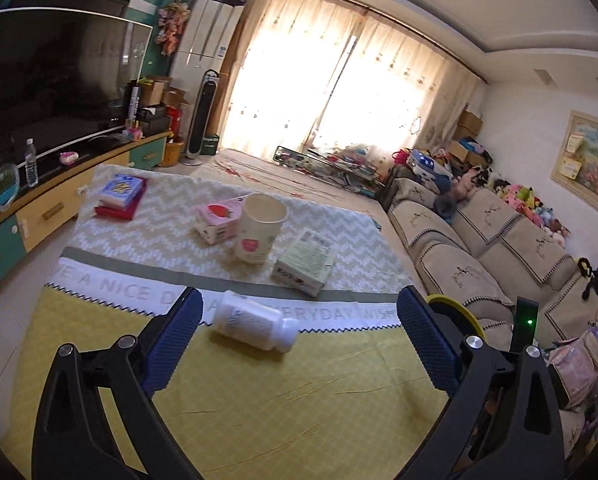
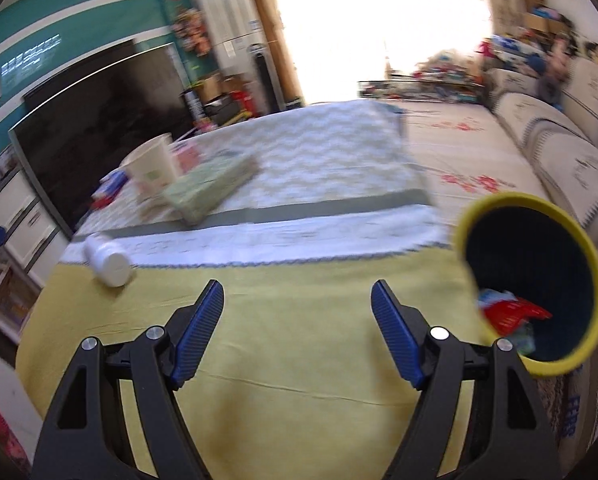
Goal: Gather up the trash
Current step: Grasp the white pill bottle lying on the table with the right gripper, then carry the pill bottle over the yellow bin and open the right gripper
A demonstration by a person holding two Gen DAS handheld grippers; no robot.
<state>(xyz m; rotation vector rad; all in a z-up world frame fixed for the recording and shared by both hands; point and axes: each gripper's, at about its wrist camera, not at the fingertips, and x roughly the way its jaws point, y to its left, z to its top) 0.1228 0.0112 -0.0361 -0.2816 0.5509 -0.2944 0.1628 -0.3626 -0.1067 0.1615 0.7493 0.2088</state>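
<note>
Table cover: a large cloth (image 1: 259,392) with a plain yellow near half, a white band of grey lettering, a grey-green stripe and a grey-and-white zigzag far half; it fills the centre of both views.
Sofa: a beige cushioned sofa (image 1: 495,248) runs down the right side of the left wrist view, soft toys along its back.
Television: a wide dark screen (image 1: 51,80) on a teal and yellow cabinet, upper left of both views.
Bin: a round bin with a yellow rim and dark inside (image 2: 531,280), at the right edge of the right wrist view, just off the cloth's right edge; red and blue wrappers lie in its bottom.
Left gripper (image 1: 299,320): black arms with blue ribbed pads, lower part of the left wrist view; the jaws stand wide apart with nothing clamped.
Right gripper (image 2: 297,312): same build, lower centre of the right wrist view, jaws apart over bare yellow cloth, holding nothing.
Flat box: a pale green flat carton (image 1: 305,264), centre of the left wrist view, just right of the cup.
Cup: a cream paper cup (image 1: 259,232), upright and empty-looking, centre.
Pink carton: a small pink carton with a strawberry print (image 1: 217,220), just left of the cup.
Bottle: a white plastic bottle with a white cap (image 1: 255,326), on its side across the lettered band, lower centre, seen between the left pads but apart from both.
</note>
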